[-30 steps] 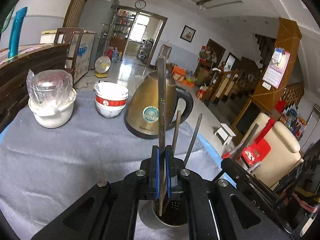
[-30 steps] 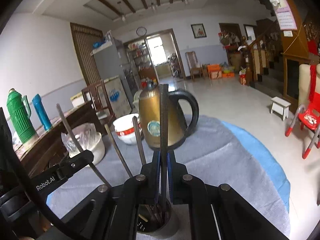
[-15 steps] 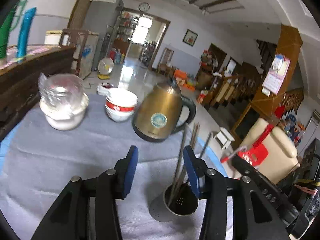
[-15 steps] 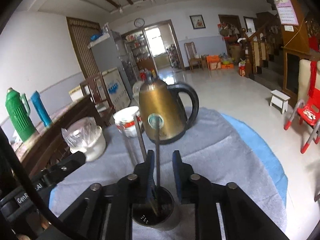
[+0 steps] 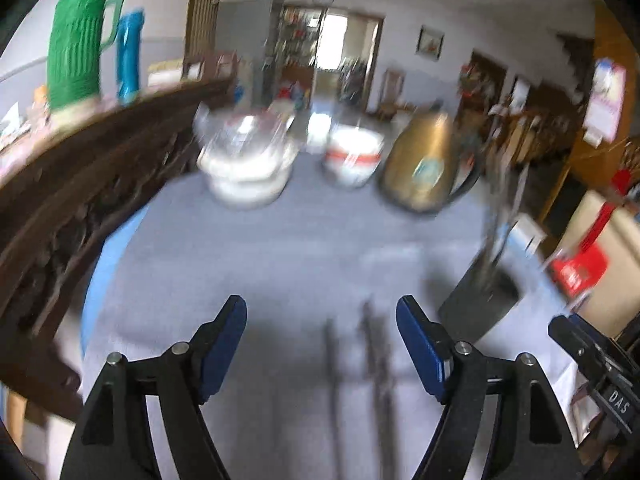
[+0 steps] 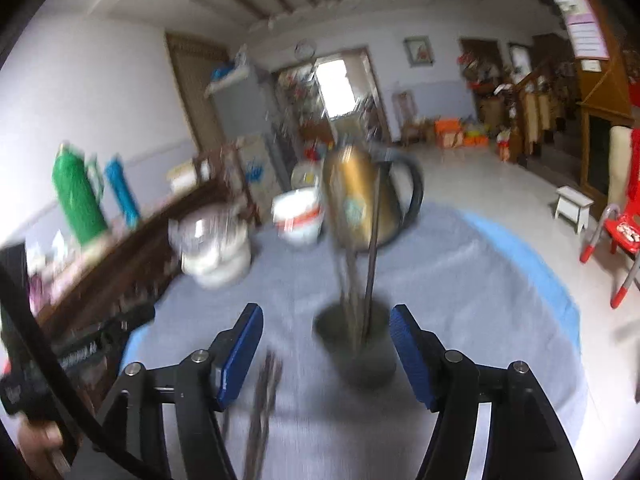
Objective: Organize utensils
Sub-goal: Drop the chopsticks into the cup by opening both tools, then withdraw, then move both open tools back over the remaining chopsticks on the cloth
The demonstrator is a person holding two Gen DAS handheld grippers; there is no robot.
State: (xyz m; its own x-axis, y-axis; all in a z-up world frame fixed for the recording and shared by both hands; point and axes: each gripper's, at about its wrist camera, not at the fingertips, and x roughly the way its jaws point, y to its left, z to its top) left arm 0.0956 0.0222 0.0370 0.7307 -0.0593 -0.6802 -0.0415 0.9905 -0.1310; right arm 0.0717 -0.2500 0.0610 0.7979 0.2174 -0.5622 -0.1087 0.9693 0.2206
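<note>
A dark metal utensil holder (image 6: 356,340) stands on the grey cloth with several chopsticks (image 6: 372,256) upright in it; it also shows at the right of the left wrist view (image 5: 480,300). More chopsticks lie flat on the cloth between the left jaws (image 5: 376,368) and near the left jaw of the right gripper (image 6: 262,396). My left gripper (image 5: 322,344) is open wide and empty, above the loose chopsticks. My right gripper (image 6: 326,352) is open wide and empty, just in front of the holder. Both views are motion-blurred.
A gold kettle (image 5: 424,168), a red-banded white bowl stack (image 5: 352,156) and a plastic-covered white pot (image 5: 248,164) stand at the back of the table. A dark wooden sideboard (image 5: 80,184) with green and blue flasks runs along the left. Red chairs stand right.
Both grippers released their chopsticks into the holder, opened wide and pulled back. The left gripper swung left, away from the holder, over the loose chopsticks.
</note>
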